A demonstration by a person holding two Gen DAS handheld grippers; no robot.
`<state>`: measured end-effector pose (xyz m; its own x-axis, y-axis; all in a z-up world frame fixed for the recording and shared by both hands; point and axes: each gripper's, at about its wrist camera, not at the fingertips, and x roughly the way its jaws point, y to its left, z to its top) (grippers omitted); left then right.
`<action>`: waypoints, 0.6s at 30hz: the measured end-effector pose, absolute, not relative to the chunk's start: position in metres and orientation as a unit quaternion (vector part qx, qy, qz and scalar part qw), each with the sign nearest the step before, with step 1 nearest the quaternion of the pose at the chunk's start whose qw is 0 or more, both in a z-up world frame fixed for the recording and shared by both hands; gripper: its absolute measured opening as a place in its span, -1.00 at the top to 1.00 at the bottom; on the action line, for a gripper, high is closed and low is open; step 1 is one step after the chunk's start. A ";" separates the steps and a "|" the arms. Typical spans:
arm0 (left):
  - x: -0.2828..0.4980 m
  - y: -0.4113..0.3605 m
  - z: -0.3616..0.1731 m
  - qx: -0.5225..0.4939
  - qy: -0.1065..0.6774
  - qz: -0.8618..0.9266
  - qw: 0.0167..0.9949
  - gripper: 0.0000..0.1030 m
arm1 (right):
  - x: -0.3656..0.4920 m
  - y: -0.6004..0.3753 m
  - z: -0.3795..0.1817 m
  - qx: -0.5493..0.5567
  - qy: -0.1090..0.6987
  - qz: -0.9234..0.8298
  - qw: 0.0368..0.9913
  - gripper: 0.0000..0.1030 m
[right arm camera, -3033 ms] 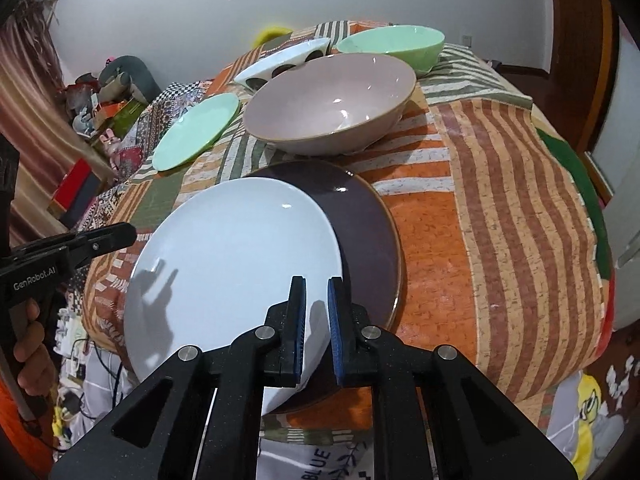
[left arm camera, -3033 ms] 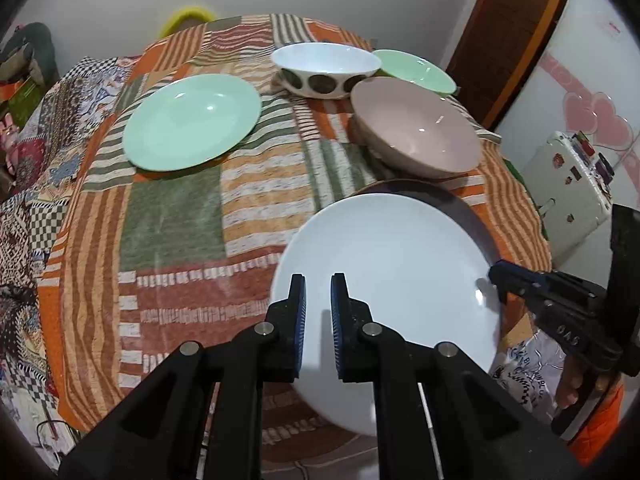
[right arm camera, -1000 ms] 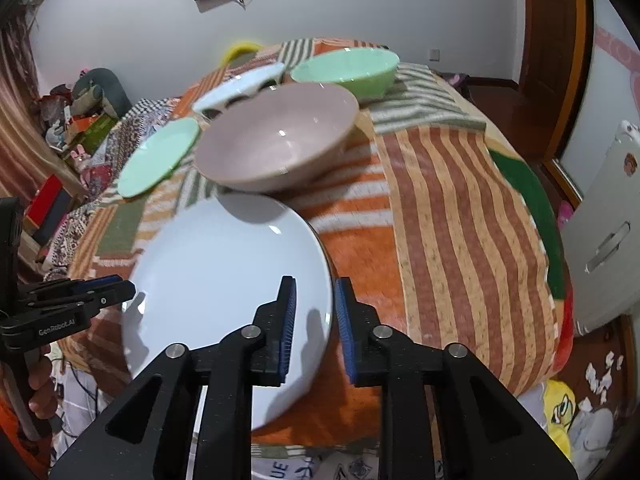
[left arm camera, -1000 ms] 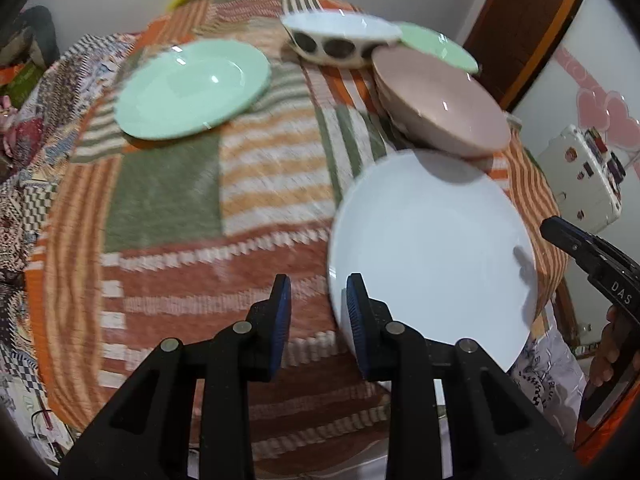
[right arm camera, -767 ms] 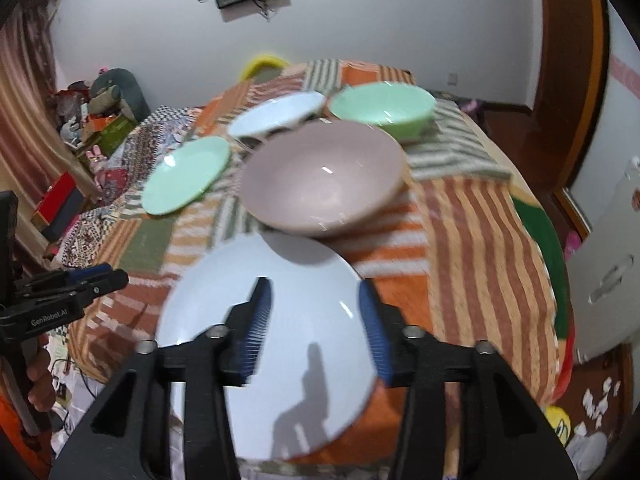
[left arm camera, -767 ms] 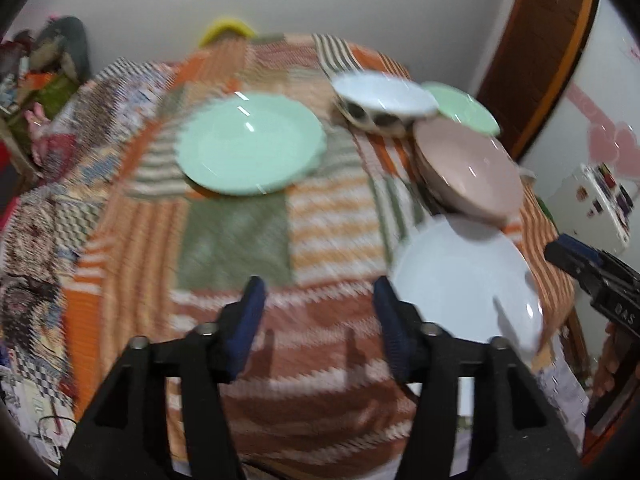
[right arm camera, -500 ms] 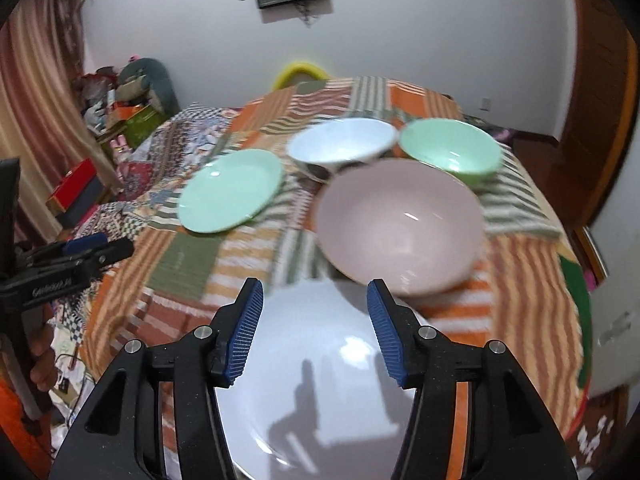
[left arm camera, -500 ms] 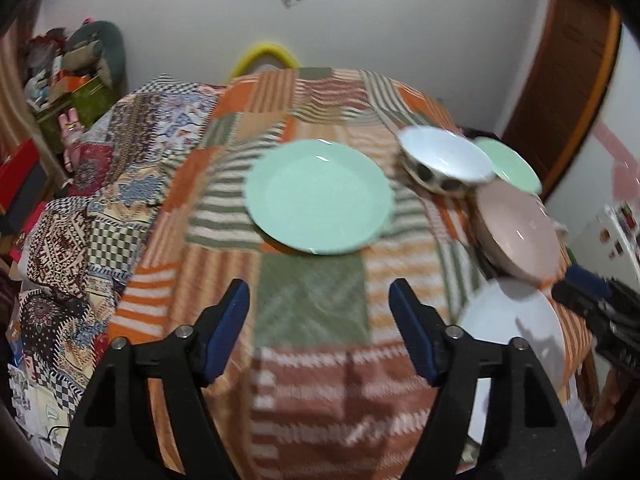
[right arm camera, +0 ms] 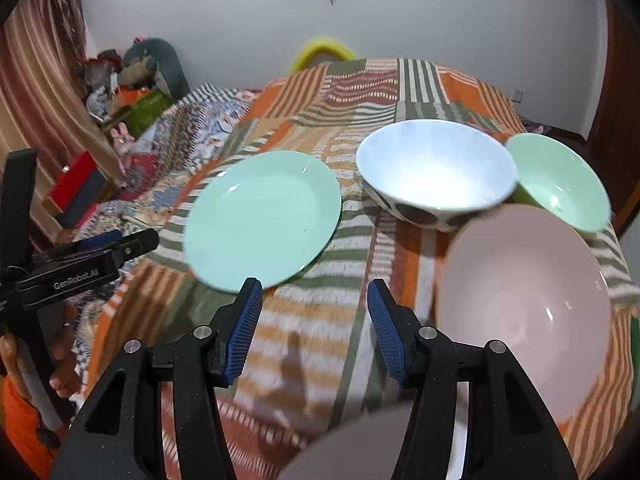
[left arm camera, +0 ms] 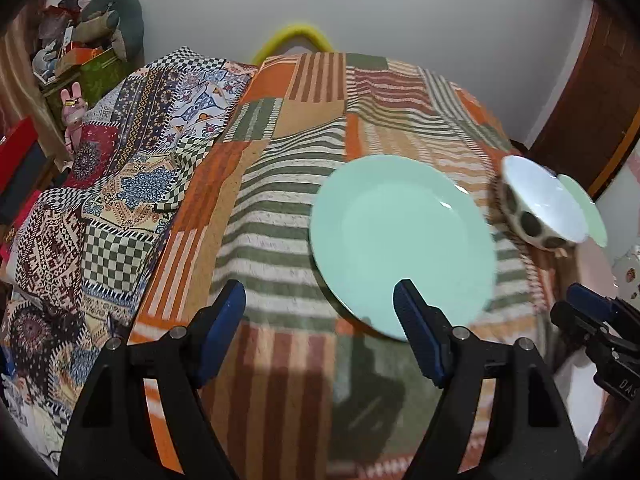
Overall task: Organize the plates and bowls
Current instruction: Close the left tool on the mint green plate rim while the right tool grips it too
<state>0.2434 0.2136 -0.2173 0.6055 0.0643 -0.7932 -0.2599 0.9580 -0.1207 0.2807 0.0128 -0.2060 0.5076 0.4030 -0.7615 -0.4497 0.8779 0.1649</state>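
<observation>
**Both grippers empty above the table**

We hold our left gripper (left arm camera: 320,336) with fingers spread wide, nothing between them; the green plate (left arm camera: 402,246) lies just beyond its right finger. Our right gripper (right arm camera: 314,330) is equally spread, the pink bowl (right arm camera: 520,304) right of its fingers, the white spotted bowl (right arm camera: 436,174) and green bowl (right arm camera: 560,182) beyond.

A room in a home, striped patchwork cloth (left arm camera: 320,128) on the counter, stuffed toys (left arm camera: 108,26) piled in the corner, wooden door (left arm camera: 588,112), curtain (right arm camera: 44,80)
</observation>
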 end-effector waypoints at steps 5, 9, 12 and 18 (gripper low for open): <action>0.267 0.225 -0.236 -0.118 0.446 0.082 0.883 -0.08 | 0.308 0.021 -0.221 -0.017 0.457 0.240 0.856 0.00; 0.284 0.231 -0.246 -0.121 0.450 0.076 0.882 0.13 | 0.312 0.028 -0.221 -0.035 0.449 0.233 0.862 0.00; 0.292 0.235 -0.249 -0.127 0.450 0.071 0.881 0.23 | 0.317 0.033 -0.220 -0.029 0.452 0.246 0.857 0.01; 0.304 0.234 -0.252 -0.129 0.453 0.062 0.880 0.39 | 0.327 0.047 -0.232 -0.038 0.467 0.246 0.849 0.11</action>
<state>0.3039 0.2345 -0.2524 0.5815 -0.0072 -0.8135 -0.2265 0.9590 -0.1704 0.3272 0.0469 -0.2318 0.4436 0.3817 -0.8109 -0.4534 0.8760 0.1643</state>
